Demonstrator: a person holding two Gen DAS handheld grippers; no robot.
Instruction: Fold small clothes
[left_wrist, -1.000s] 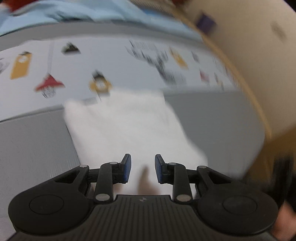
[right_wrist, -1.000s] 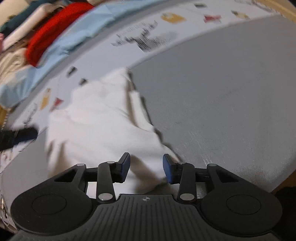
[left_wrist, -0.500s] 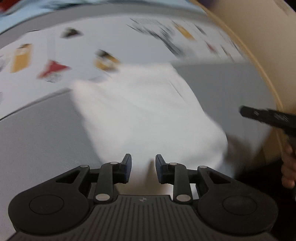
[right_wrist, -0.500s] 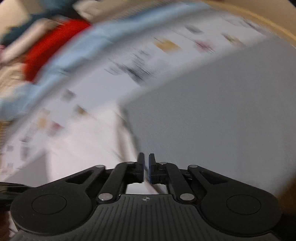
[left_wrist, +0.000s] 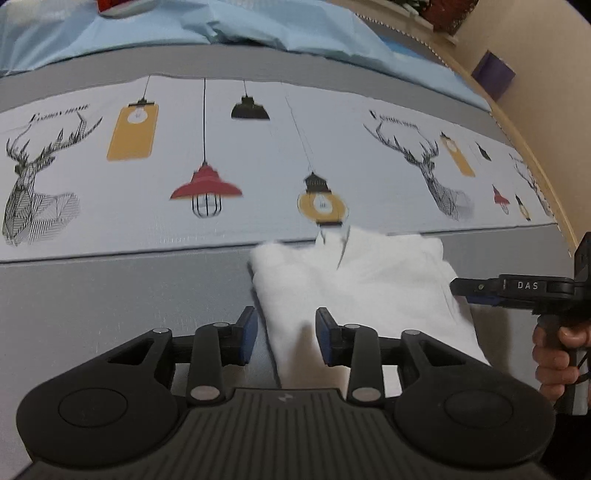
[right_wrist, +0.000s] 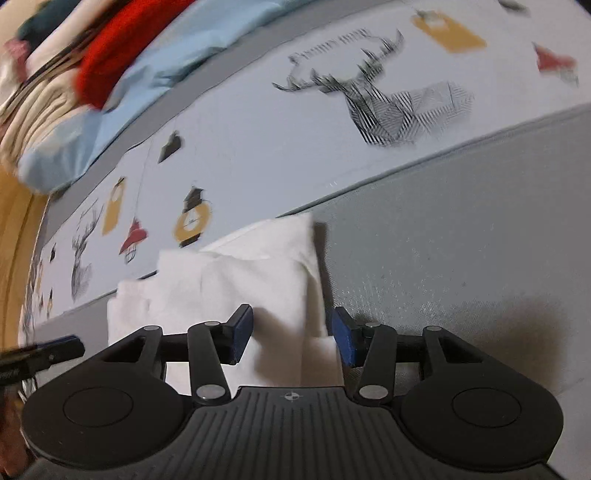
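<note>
A small white garment (left_wrist: 362, 284) lies folded on the grey bed cover (left_wrist: 110, 295); it also shows in the right wrist view (right_wrist: 251, 273). My left gripper (left_wrist: 286, 338) is open, its blue pads astride the garment's near left edge, holding nothing. My right gripper (right_wrist: 291, 339) is open over the garment's near right edge, holding nothing. The right gripper's side shows in the left wrist view (left_wrist: 517, 290), held by a hand at the garment's right edge. The left gripper's tip shows in the right wrist view (right_wrist: 51, 352).
A white band printed with lamps and deer (left_wrist: 258, 166) crosses the cover behind the garment. A light blue sheet (left_wrist: 221, 29) and a pile of clothes, one red (right_wrist: 122, 48), lie at the back. The wooden bed edge (left_wrist: 535, 158) runs along the right.
My right gripper, shut half a second ago, has opened and let go of the garment. Both grippers have pulled back; the garment now lies smaller and folded.
</note>
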